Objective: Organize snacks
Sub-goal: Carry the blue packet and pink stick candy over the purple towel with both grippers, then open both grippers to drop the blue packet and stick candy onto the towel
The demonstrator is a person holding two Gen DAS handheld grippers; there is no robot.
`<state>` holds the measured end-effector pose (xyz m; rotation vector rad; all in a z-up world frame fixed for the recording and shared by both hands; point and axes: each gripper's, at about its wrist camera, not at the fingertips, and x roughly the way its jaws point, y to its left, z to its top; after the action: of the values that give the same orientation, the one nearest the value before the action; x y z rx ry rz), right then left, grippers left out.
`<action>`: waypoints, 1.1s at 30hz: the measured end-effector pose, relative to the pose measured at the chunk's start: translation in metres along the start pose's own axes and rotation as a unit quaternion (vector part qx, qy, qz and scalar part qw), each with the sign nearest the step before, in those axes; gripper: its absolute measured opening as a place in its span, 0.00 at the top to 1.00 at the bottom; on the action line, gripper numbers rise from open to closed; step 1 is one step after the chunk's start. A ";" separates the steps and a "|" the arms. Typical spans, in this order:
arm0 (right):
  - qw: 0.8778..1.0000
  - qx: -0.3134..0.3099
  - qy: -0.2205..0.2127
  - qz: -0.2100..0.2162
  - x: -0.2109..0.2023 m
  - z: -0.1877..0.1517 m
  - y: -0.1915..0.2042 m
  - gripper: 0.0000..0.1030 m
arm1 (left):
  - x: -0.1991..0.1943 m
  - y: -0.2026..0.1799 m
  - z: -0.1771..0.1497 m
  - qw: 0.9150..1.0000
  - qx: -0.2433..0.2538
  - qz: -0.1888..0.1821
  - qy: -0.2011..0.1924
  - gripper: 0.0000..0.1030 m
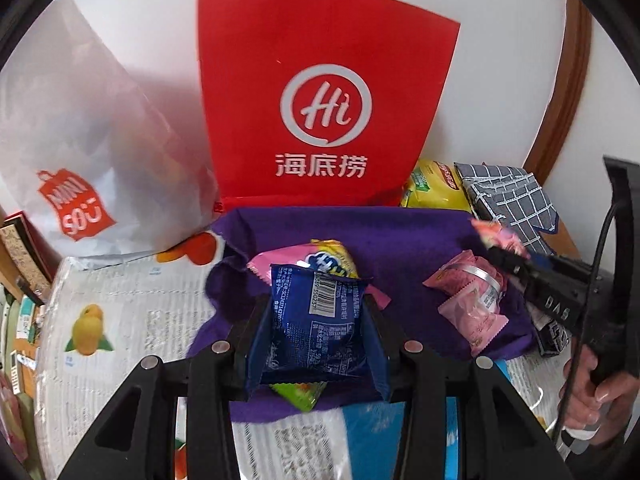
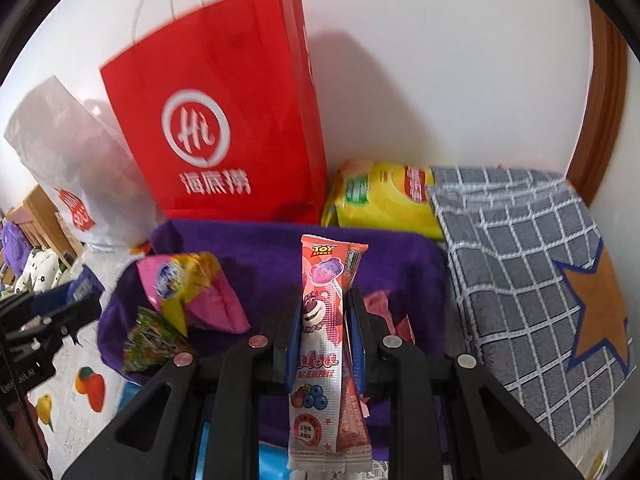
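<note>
Left gripper (image 1: 316, 316) pinches a blue foil snack packet (image 1: 316, 320) by its sides above the purple cloth (image 1: 400, 236), while the right gripper (image 2: 324, 332) clamps a slim pink Toy Story candy stick pack (image 2: 320, 344) upright near its middle. Both wrappers look light, crinkly and slippery, their contents probably crushable, so a gentle hold across the padded middle, or on the crimped seams, seems safest. Loose pink wrapped snacks (image 1: 472, 300) lie on the cloth before a red paper bag (image 1: 320, 96).

Home: shopping bags (image 1: 320, 100), plush toy (image 2: 14, 246), towel (image 2: 520, 240).
</note>
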<state>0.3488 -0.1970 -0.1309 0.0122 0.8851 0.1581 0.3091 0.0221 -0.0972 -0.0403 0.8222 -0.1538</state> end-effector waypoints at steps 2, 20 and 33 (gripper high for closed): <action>1.000 0.004 0.008 -0.002 0.006 -0.002 -0.004 0.79 | 0.007 -0.003 0.002 1.000 0.000 -0.007 0.001 0.60; 1.000 0.003 0.027 -0.004 0.032 -0.009 -0.016 0.76 | 0.046 -0.012 0.001 0.999 0.006 -0.035 0.036 0.59; 1.000 -0.010 0.005 -0.014 0.008 -0.009 -0.009 0.56 | 0.043 -0.012 0.005 0.998 -0.009 -0.049 0.044 0.43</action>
<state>0.3481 -0.2055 -0.1436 -0.0204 0.8940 0.1411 0.3397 0.0041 -0.1240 -0.0920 0.9099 -0.2420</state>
